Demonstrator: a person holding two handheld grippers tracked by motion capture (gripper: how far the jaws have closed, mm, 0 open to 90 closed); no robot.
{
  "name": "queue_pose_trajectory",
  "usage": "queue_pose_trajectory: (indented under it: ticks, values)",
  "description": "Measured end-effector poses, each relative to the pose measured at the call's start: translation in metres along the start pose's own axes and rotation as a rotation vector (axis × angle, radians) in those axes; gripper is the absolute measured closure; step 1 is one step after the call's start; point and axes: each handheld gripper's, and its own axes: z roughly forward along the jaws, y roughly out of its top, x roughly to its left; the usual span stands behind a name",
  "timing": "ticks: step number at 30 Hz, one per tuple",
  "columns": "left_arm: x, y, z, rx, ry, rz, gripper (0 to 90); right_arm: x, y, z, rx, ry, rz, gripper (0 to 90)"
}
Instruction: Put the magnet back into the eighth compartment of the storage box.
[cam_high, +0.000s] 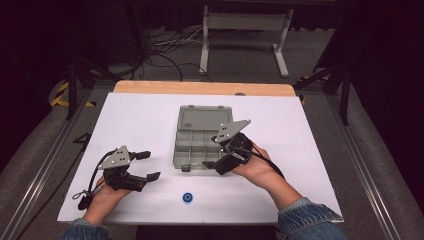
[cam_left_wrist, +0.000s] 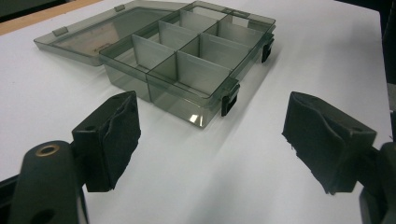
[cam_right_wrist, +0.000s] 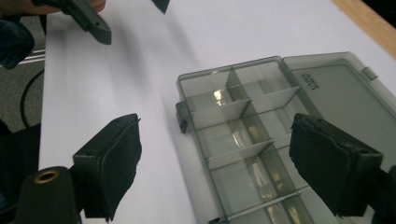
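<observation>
High view: a white surface (cam_high: 140, 120) with a wooden far edge carries a translucent grey compartment box (cam_high: 202, 142) just past its centre, its lid (cam_high: 205, 118) swung fully open and lying flat toward 12 o'clock, so that the divided tray faces up. The dividers mark out a grid of compartments; nothing can be made out inside them. Two black latches (cam_high: 186, 167) hang from the tray's front wall at 6 o'clock. A small blue round object (cam_high: 188, 197), too small to identify, lies on the surface at 6 o'clock of the box, apart from it. The left claw (cam_high: 150, 165), held in the person's left hand (cam_high: 102, 197) at 8 o'clock of the box, stands wide with nothing between its jaws; it points toward 3 o'clock and is clear of the box. The right claw (cam_high: 207, 163), held in the right hand (cam_high: 257, 167), is at the tray's front right corner, pointing toward 9 o'clock. Left gripper view: the two padded jaws stand far apart over bare surface, and the open box (cam_left_wrist: 187, 70) lies ahead at 12 o'clock, one latch (cam_left_wrist: 229, 100) facing the camera. Right gripper view: the jaws are likewise spread wide and empty; one hangs over the white surface beside the tray, the other over the compartments (cam_right_wrist: 243, 135). The left claw (cam_right_wrist: 126, 14) shows at 11 o'clock in that view, well apart from the box.
</observation>
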Motion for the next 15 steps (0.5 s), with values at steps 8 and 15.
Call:
queue_pose_trajectory:
  ticks: [8,15]
  values:
    - [0.000,0.000,0.000,0.007,0.005,-0.001,19.2,0.012,0.000,0.008,0.114,0.035,-0.041,17.2]
    - [-0.001,0.000,0.001,0.007,0.000,-0.003,19.1,0.016,-0.002,0.012,0.165,0.086,-0.026,16.7]
